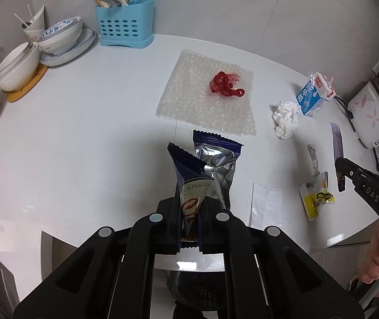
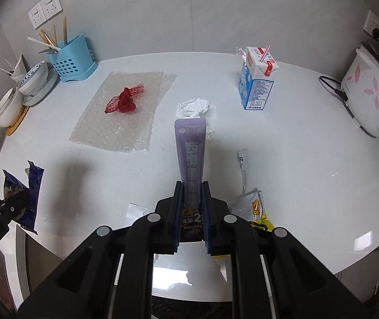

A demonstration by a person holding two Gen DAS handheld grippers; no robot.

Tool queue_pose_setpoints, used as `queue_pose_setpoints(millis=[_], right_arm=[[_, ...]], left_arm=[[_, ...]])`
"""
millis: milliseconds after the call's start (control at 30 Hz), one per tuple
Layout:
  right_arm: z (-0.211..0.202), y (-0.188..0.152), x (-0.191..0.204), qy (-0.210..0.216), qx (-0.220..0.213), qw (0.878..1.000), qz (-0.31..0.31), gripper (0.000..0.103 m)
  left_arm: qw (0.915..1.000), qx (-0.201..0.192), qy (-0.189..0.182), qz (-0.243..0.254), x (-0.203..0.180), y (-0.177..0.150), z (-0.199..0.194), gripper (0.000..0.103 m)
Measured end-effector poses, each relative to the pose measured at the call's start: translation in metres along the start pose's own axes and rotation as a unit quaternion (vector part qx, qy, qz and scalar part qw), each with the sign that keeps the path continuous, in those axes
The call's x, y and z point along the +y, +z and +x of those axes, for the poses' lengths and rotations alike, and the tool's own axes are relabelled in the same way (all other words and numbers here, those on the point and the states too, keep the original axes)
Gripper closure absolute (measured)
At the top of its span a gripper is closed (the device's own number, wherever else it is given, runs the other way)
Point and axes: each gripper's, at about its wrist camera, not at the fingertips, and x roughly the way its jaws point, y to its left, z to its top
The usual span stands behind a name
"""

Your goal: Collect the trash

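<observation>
Cookie wrapper (image 1: 200,175) is pinched in the left gripper (image 1: 189,212), long axis pointing away along the fingers, held above the table (image 1: 83,133) near the bubble wrap (image 1: 205,98). Purple coffee sachet (image 2: 190,156) is clamped likewise in the right gripper (image 2: 192,212). Both tools are full; the remaining crumpled tissue (image 2: 194,107) lies right of the bubble wrap, nearer the right gripper.

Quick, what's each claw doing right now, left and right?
Left claw: closed on the blue cookie wrapper.
Right claw: closed on the purple coffee sachet.

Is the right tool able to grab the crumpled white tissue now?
Probably not yet: the right tool is shut on a purple coffee sachet, so its jaws are full. The crumpled white tissue itself lies uncovered on the white table.
</observation>
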Motion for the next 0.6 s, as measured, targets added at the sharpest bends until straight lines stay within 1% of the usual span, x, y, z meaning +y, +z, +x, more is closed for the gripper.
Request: queue_pose_setpoints(millis=[333, 600], right_arm=[[-0.034, -0.023, -0.003, 0.003, -0.02, 1.0, 0.009, 0.091], [-0.063, -0.05, -0.003, 0.009, -0.035, 0.999, 0.006, 0.091]], left_arm=[[0.9995, -0.019, -0.012, 0.022, -0.013, -0.013, -0.027, 0.096], [0.9984, -0.028, -0.027, 0.04, -0.027, -0.033, -0.044, 0.096]])
